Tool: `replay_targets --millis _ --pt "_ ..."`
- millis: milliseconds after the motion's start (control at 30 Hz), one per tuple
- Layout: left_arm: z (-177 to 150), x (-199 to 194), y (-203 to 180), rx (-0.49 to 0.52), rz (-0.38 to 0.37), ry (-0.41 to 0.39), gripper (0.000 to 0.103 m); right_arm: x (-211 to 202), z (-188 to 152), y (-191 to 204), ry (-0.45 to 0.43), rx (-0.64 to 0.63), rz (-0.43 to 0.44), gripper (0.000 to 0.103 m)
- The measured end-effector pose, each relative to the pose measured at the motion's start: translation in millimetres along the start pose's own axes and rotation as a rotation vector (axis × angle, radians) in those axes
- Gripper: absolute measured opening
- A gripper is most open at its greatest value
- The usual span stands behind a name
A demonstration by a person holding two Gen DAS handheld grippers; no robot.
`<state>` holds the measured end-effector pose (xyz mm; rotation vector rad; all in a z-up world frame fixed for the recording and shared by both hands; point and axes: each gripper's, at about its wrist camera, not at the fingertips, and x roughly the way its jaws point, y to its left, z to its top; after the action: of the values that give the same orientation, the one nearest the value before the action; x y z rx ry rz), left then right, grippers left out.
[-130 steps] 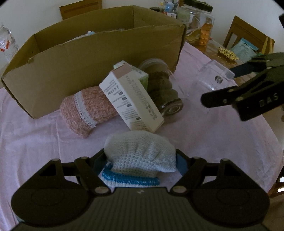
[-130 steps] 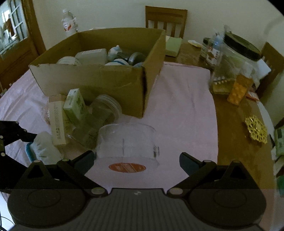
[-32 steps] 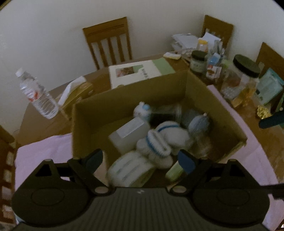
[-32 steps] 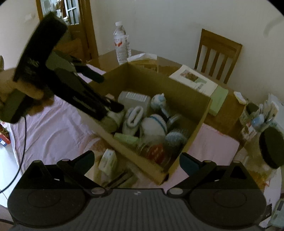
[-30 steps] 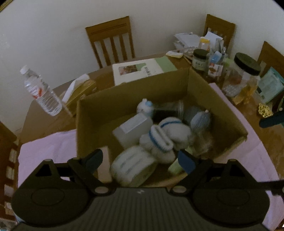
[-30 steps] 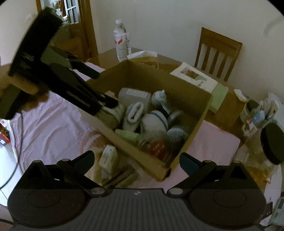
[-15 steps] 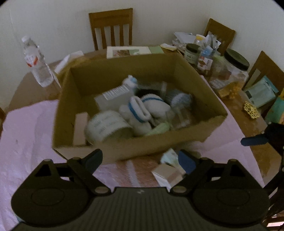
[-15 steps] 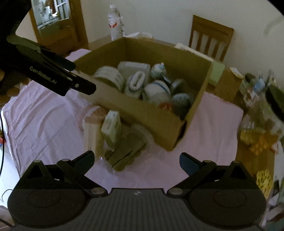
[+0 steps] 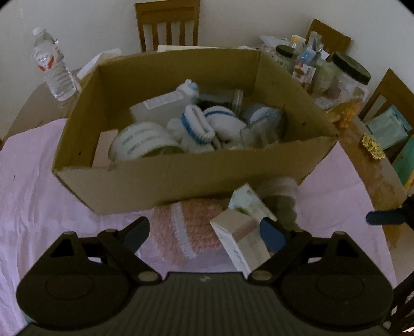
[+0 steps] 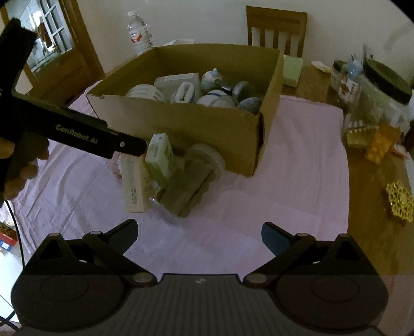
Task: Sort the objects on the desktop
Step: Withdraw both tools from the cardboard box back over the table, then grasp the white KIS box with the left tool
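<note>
A cardboard box [image 9: 181,178] [image 10: 181,121] on the pink tablecloth holds knitted items, a white container and jars. In front of it lie a pink knitted sock [image 9: 199,224], a white carton [image 9: 240,237] [image 10: 133,181], a green carton [image 9: 249,203] [image 10: 160,156] and a clear jar of grey-green cloth [image 10: 191,181] [image 9: 282,199]. My left gripper [image 9: 204,232] is open and empty, above the sock and white carton; it shows in the right wrist view [image 10: 124,144]. My right gripper [image 10: 199,234] is open and empty, short of the jar.
A water bottle [image 9: 54,67] stands back left. Jars and bottles [image 9: 346,77] crowd the bare wood at the right, with a gold coaster [image 10: 401,201] and orange packet [image 10: 380,144]. Wooden chairs [image 9: 168,23] stand behind the table.
The left gripper let the white knitted item go into the box, then drew back and down towards the sock and cartons. The right gripper, earlier around the clear container, is now empty and lower.
</note>
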<state>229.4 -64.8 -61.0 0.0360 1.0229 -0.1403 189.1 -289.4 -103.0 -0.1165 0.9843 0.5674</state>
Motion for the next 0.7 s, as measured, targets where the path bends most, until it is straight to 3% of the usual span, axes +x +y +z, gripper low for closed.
replay_targets --millis 267,700 --pt "-18.4 -0.9 14.3 -0.010 0.048 0.032 0.092 -3.0 -0.8 -1.5 -0.006 -0.006 -0.012 0.103" --pt "-46.4 5.9 12.2 0.098 0.001 0.019 0.092 3.6 -1.3 3.4 0.010 -0.024 0.011 0.103"
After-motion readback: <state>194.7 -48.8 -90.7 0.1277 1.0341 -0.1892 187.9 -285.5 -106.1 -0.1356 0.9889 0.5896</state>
